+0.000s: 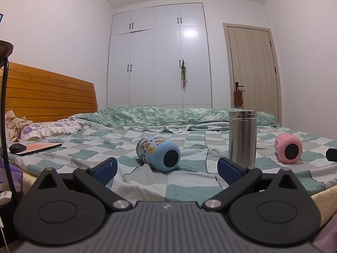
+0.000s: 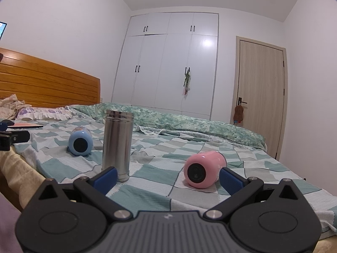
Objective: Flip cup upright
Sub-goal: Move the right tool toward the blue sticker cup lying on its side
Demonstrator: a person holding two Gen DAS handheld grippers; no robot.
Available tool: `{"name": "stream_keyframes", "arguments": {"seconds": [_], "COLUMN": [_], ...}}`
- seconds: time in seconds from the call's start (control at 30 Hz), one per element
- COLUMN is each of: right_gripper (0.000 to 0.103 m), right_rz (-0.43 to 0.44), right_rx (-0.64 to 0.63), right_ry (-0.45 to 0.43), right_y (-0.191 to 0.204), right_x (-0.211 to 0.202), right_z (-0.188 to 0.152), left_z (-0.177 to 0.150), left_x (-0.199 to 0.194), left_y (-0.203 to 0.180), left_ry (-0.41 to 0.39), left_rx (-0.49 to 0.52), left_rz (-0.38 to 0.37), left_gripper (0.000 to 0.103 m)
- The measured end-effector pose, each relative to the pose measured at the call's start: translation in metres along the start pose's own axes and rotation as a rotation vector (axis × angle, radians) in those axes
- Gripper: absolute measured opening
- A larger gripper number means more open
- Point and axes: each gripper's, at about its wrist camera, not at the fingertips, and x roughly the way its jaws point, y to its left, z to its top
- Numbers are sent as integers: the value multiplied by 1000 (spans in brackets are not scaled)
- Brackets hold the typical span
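Observation:
A blue cup with cartoon stickers (image 1: pixel 159 156) lies on its side on the checked bedspread, its dark base toward me; it also shows in the right wrist view (image 2: pixel 80 143). A pink cup (image 2: pixel 203 168) lies on its side to the right, also seen in the left wrist view (image 1: pixel 288 147). A steel flask (image 1: pixel 242 139) stands upright between them, also in the right wrist view (image 2: pixel 118 143). My left gripper (image 1: pixel 167 171) is open and empty, just short of the blue cup. My right gripper (image 2: pixel 168 179) is open and empty, its right finger beside the pink cup.
A tablet with a black mouse on it (image 1: pixel 34 147) lies at the left of the bed. Pillows (image 1: pixel 50 129) and a wooden headboard (image 1: pixel 48 90) are at the left. A folded green quilt (image 1: pixel 185 116) runs along the far side. A wardrobe and a door stand behind.

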Motion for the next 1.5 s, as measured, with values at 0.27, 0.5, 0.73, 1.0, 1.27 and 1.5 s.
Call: {"name": "stream_keyframes", "arguments": {"seconds": [0.27, 0.5, 0.73, 1.0, 1.27, 1.5], "right_gripper": [103, 103, 103, 103, 103, 103], "right_rz": [124, 270, 380, 444, 452, 468], "right_rx": [-10, -38, -27, -51, -65, -74], "right_ry": [-19, -40, -11, 29, 60, 79], "right_y": [30, 74, 121, 169, 187, 189], "right_x": [14, 36, 74, 129, 186, 236], "right_z": [9, 25, 45, 58, 77, 86], "left_z": [4, 12, 19, 20, 27, 29], "left_x": [-3, 0, 19, 45, 88, 131], "left_y": [14, 40, 75, 105, 125, 129], "left_ry": [15, 19, 44, 60, 88, 114], "left_rx": [-15, -30, -57, -50, -65, -56], "left_rz": [13, 34, 65, 106, 138, 140], "left_gripper": [103, 103, 103, 103, 103, 103]}}
